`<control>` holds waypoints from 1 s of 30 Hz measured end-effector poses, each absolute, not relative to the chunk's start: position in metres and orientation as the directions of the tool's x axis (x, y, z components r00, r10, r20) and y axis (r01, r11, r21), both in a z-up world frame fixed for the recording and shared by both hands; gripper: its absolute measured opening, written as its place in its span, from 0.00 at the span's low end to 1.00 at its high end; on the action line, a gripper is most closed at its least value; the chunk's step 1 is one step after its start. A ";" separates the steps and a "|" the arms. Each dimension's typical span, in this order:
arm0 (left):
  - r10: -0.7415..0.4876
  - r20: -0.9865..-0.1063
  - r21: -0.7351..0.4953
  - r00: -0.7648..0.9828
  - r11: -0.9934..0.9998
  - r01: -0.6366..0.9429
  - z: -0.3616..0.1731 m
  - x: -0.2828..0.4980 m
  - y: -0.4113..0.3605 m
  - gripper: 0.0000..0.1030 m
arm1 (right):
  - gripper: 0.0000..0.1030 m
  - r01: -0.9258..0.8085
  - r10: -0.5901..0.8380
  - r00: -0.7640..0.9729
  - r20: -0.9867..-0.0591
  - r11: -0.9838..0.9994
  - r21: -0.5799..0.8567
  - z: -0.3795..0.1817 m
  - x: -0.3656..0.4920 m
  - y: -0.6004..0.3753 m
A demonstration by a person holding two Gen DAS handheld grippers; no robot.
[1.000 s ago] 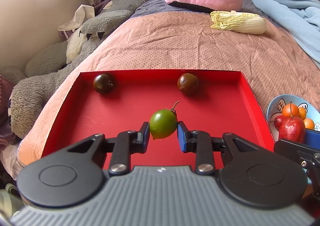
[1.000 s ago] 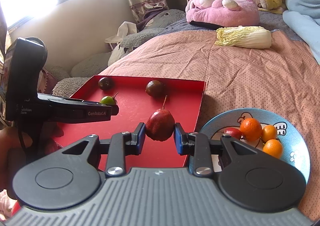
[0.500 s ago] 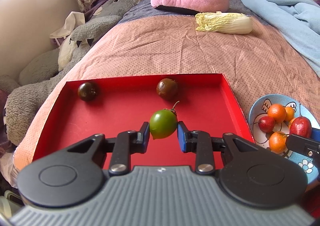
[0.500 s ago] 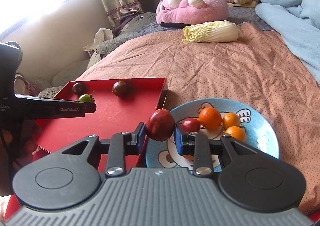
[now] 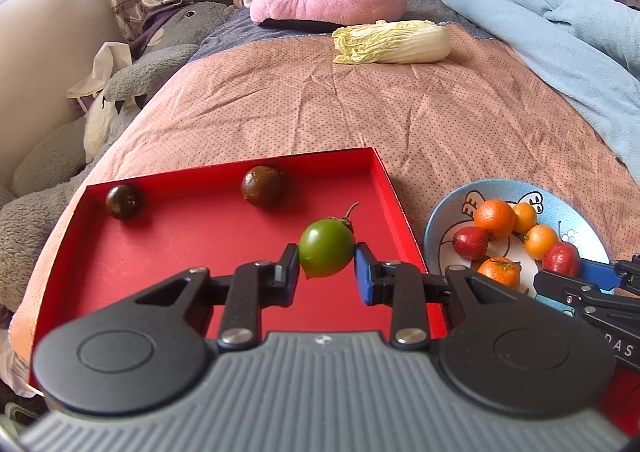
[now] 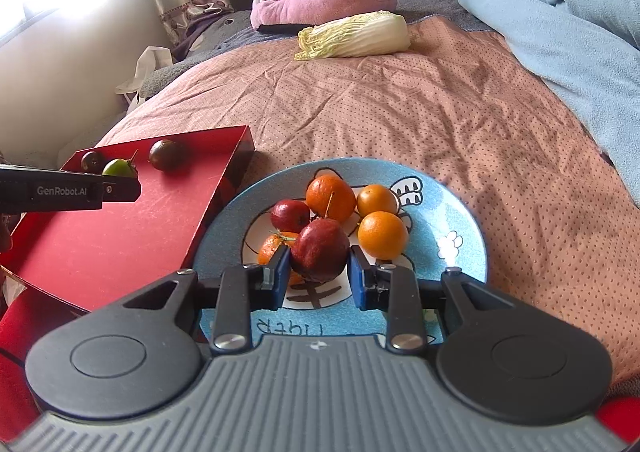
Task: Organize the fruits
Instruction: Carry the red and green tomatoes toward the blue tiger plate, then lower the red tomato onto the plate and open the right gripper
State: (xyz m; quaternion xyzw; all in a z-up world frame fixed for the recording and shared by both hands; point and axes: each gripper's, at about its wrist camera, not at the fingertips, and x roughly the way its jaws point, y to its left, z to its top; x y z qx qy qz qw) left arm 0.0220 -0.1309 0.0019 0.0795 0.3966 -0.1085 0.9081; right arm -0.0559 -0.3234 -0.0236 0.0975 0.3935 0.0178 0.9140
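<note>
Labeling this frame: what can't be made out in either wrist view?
- Right wrist: lower part of the blue plate, hidden behind the right tool and its red fruit.
- Left wrist: red tray near edge, covered by the left tool holding the green fruit.
- Neither view shows the person's hands.

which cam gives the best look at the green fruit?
Left wrist. The green fruit sits large and centred, pinched in the left gripper over the red tray, stem visible. In the right wrist view it is small, at the left edge, half hidden behind that gripper's finger.
</note>
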 end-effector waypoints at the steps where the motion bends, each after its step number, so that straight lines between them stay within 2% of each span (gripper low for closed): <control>1: -0.138 -0.737 0.059 0.662 0.962 0.267 0.002 0.021 -0.133 0.32 | 0.35 0.049 0.106 0.689 -0.717 0.980 0.191 -0.025 -0.055 -0.324; 13: -0.195 -0.743 0.052 0.641 0.937 0.346 0.001 0.008 -0.160 0.32 | 0.36 0.102 0.057 0.689 -0.723 0.979 0.175 -0.033 -0.057 -0.339; 15: -0.204 -0.746 0.046 0.634 0.934 0.355 -0.001 0.007 -0.163 0.32 | 0.46 0.110 0.047 0.696 -0.717 0.979 0.171 -0.031 -0.058 -0.340; 16: -0.211 -0.748 0.042 0.629 0.931 0.362 -0.002 0.005 -0.166 0.32 | 0.47 0.114 0.043 0.698 -0.715 0.979 0.170 -0.029 -0.059 -0.340; 30: -0.293 -0.772 0.001 0.565 0.887 0.461 -0.022 -0.010 -0.206 0.32 | 0.52 0.128 -0.024 0.725 -0.688 0.987 0.101 -0.003 -0.091 -0.348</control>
